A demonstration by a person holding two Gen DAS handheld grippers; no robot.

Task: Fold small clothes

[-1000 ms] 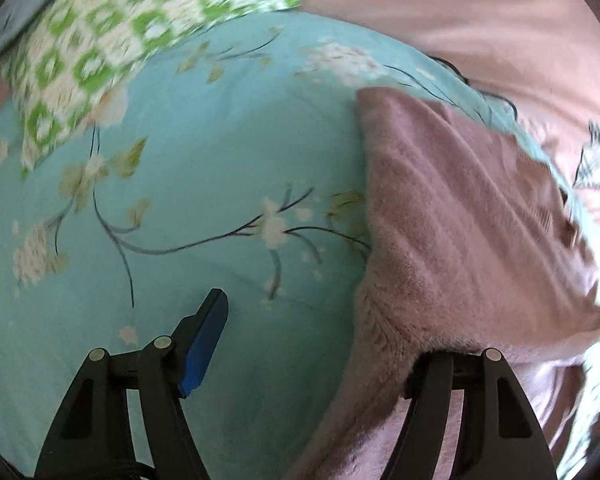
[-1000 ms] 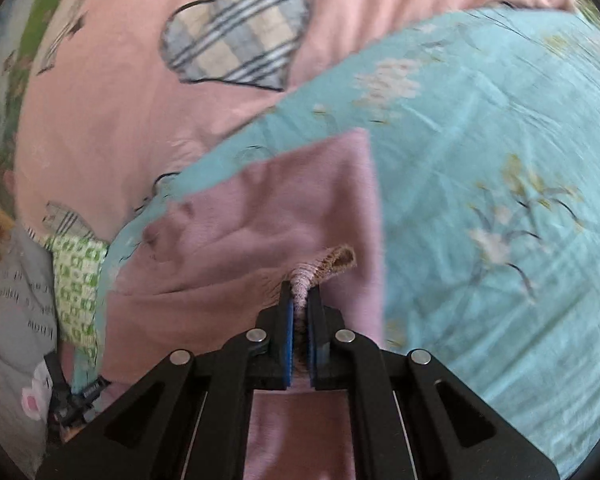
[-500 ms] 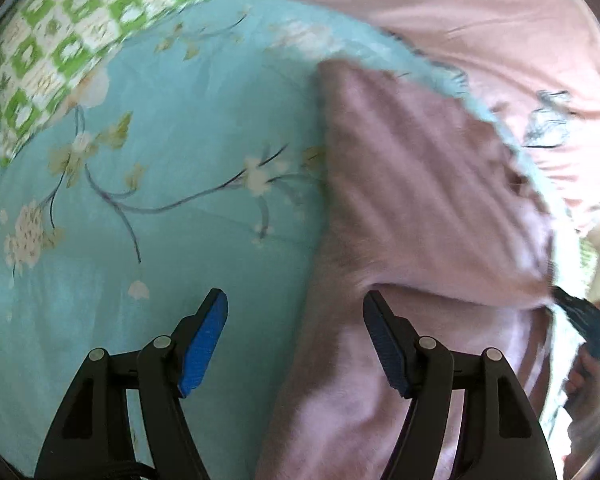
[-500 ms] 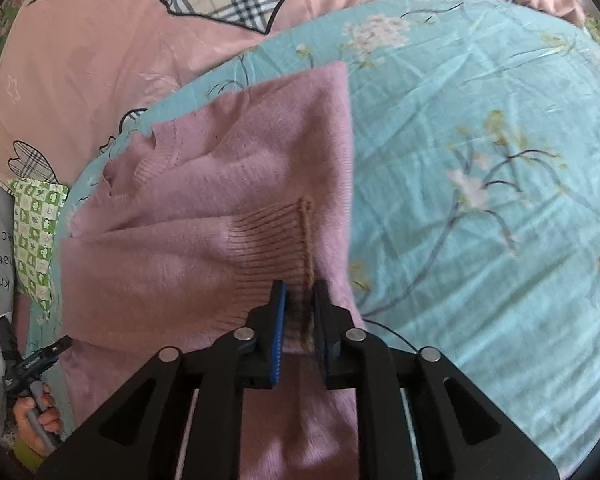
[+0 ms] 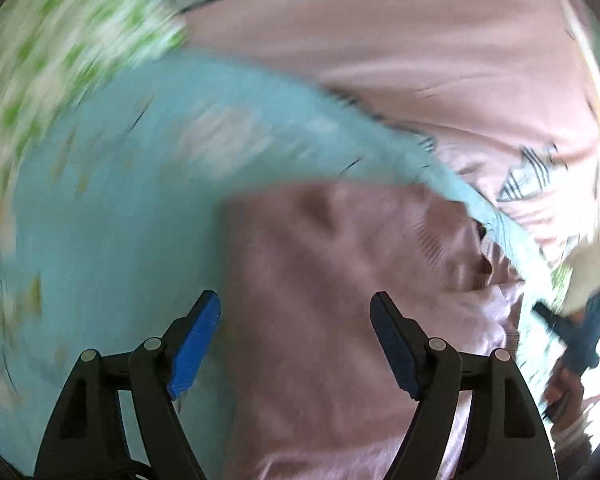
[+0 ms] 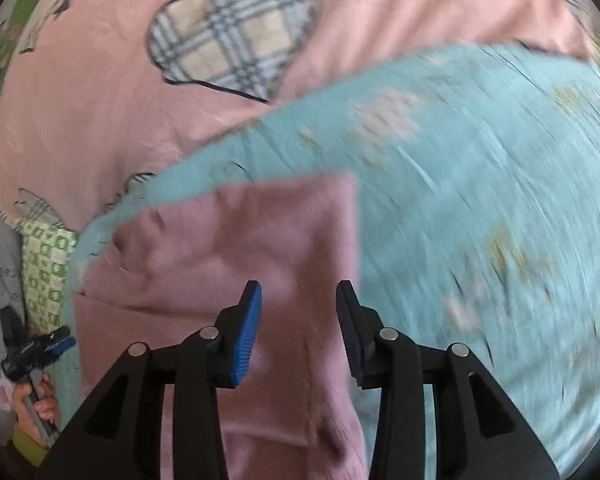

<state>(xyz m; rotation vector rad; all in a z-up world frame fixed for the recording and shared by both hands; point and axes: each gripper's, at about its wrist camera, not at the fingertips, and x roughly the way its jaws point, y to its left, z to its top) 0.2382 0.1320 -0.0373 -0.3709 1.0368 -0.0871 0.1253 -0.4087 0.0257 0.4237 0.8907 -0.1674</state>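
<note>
A mauve knitted garment [image 5: 340, 280] lies folded on a light blue floral cloth [image 5: 120, 220]; it also shows in the right wrist view [image 6: 240, 248]. My left gripper [image 5: 296, 332] is open and empty, hovering over the garment's near part. My right gripper [image 6: 298, 320] is open and empty, just above the garment's right edge, with a ribbed hem below it. Both views are motion blurred. The other gripper shows small at the edge of each view, at right [image 5: 572, 336] and at left [image 6: 32, 348].
A pink quilt with a plaid heart patch [image 6: 236, 40] lies beyond the blue floral cloth [image 6: 480, 200]. A green and white checked pillow [image 5: 60, 40] is at the far left; it also shows at the left edge of the right wrist view [image 6: 44, 260].
My right gripper let go of the garment's ribbed edge and opened. My left gripper stayed open and swung over the garment. The garment now lies flat.
</note>
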